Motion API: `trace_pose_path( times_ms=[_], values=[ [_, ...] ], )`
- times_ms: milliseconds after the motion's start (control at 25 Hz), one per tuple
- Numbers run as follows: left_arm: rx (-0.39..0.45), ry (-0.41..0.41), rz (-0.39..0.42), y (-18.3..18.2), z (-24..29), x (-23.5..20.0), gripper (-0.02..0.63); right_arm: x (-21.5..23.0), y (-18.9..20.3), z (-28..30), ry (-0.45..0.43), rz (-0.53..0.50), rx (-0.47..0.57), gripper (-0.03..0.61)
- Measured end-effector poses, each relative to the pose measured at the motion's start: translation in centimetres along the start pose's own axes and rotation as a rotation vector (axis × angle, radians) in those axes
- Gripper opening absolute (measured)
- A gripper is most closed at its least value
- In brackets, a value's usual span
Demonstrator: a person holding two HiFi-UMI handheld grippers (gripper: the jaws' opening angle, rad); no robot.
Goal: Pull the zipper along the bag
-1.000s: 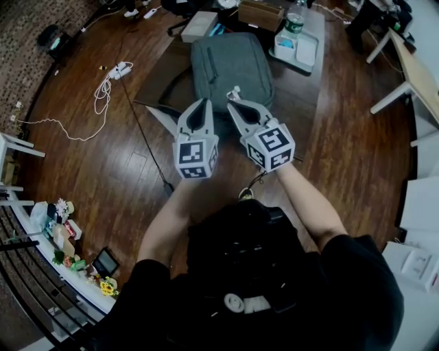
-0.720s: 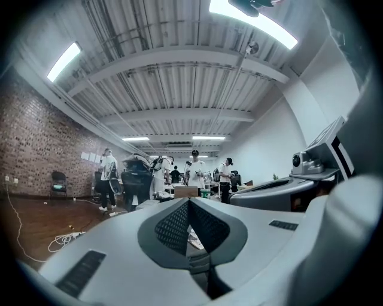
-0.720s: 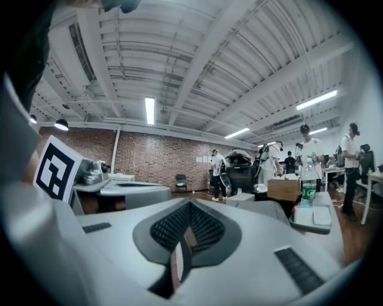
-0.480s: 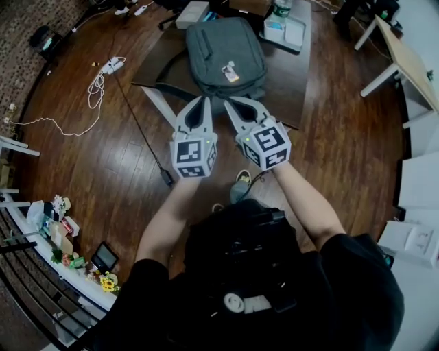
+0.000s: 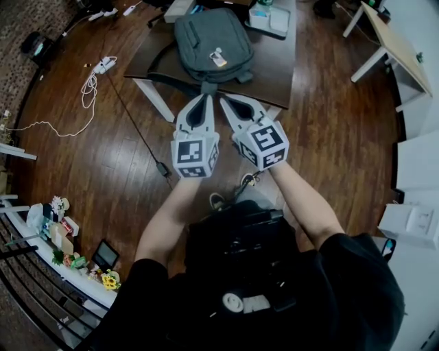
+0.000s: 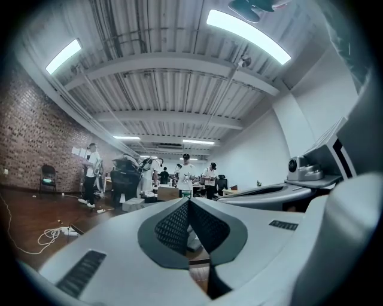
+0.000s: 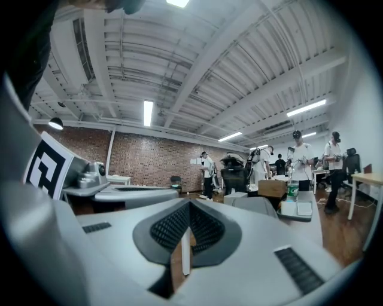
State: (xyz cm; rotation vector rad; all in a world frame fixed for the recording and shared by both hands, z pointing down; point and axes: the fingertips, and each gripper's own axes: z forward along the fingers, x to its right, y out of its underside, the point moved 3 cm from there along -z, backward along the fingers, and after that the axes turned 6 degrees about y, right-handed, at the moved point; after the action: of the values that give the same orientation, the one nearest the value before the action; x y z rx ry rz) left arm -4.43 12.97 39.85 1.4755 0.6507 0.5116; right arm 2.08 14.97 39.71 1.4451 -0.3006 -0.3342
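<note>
A grey-green bag point(image 5: 206, 34) lies flat on a dark table point(image 5: 278, 68) at the top of the head view. A small white tag point(image 5: 218, 59) rests on its near part. Both grippers are held up side by side in front of the person, short of the table's near edge and apart from the bag. My left gripper point(image 5: 204, 99) is shut with nothing in it; its pads meet in the left gripper view point(image 6: 189, 202). My right gripper point(image 5: 225, 101) is also shut and empty, its jaws closed in the right gripper view point(image 7: 190, 204), where the bag point(image 7: 258, 207) shows beyond.
A white tray point(image 5: 271, 17) with a bottle stands on the table beyond the bag. A white cable and power strip point(image 5: 92, 75) lie on the wooden floor at left. A light table point(image 5: 391, 41) stands at right. Several people stand far off in the room.
In the head view the bag and table have slid up and farther away. The grippers, earlier over the bag's near edge, now stand short of the table. Both stay shut.
</note>
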Motion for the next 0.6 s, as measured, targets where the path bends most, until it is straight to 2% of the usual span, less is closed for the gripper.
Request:
trace_pose_path(
  times_ms=[600],
  values=[
    [0.035,-0.016,0.035,-2.4,2.2,4.1,-0.002,2.9,-0.6,-1.4,-0.024,0.035,0.008,0.018]
  ],
)
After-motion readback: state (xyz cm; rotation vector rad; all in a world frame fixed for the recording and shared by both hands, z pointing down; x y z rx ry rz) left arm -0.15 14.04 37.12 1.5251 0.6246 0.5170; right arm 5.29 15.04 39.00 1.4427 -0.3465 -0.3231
